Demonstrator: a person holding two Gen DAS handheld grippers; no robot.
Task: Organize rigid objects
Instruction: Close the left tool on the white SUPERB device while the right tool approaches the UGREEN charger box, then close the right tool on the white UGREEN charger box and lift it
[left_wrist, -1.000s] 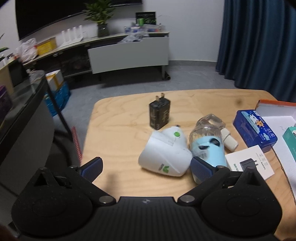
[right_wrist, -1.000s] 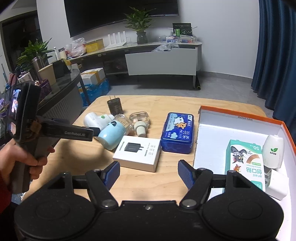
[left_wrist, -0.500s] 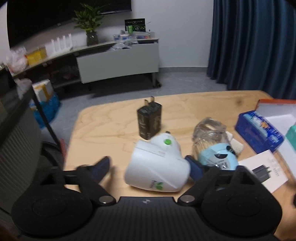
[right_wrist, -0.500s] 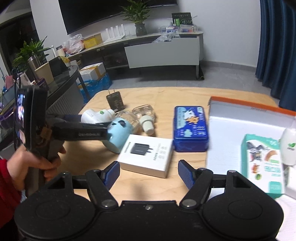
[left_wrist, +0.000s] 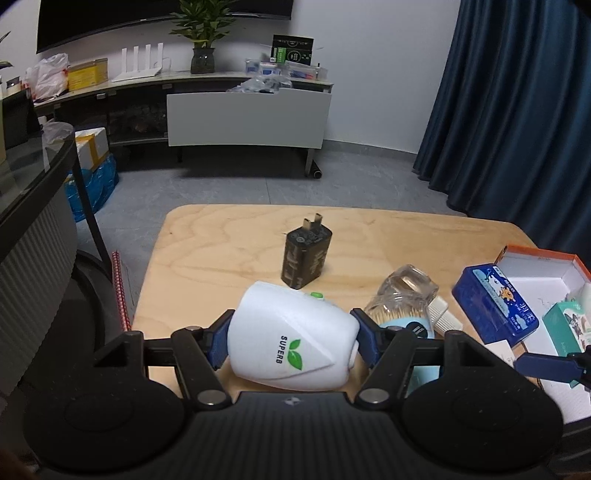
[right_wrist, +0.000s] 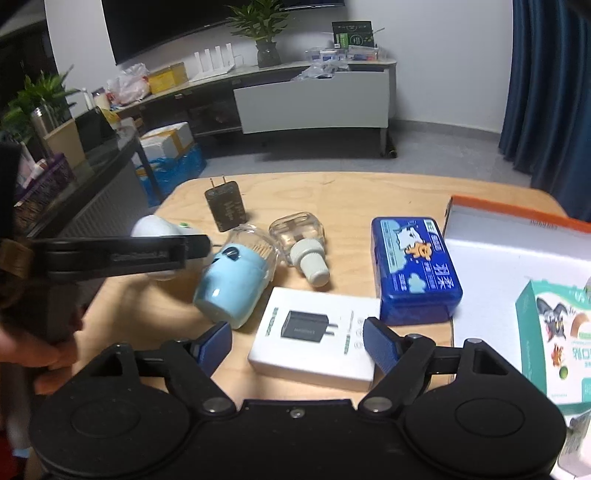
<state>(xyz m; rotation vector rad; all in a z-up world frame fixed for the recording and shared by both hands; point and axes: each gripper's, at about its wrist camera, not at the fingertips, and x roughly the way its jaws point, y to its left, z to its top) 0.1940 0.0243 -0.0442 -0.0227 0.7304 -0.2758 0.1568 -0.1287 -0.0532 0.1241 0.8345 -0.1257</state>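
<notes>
Lying bare toward its far and left rounded edges, the wooden worktop (left_wrist: 221, 251) is offering open room there, with only a black plug adapter (left_wrist: 306, 254) standing upright in that stretch. Along the right side an open white box with an orange rim (right_wrist: 517, 210) is taking up the space, and a teal carton (right_wrist: 554, 336) is lying inside it. A blue tin (right_wrist: 415, 266) is sitting just beside the box's left wall.

Crowding the middle of the worktop, a pale blue toothpick jar (right_wrist: 236, 280) is lying on its side, and a clear bottle with a white cap (right_wrist: 303, 243) is lying just beside it. A white charger box (right_wrist: 317, 336) is lying flat in front of them, nearest the right gripper.

The left gripper (left_wrist: 291, 338) is closing its blue pads on both sides of a white SUPERB device (left_wrist: 291, 343), which is lying tipped on its side near the worktop's near left edge, close against the toothpick jar. Whether it is lifted off the wood I cannot tell.

The right gripper (right_wrist: 297, 341) is hanging over the charger box with its fingers spread about as wide as the box, holding nothing. One of its blue fingertips (left_wrist: 539, 365) is showing at the right of the left wrist view.
</notes>
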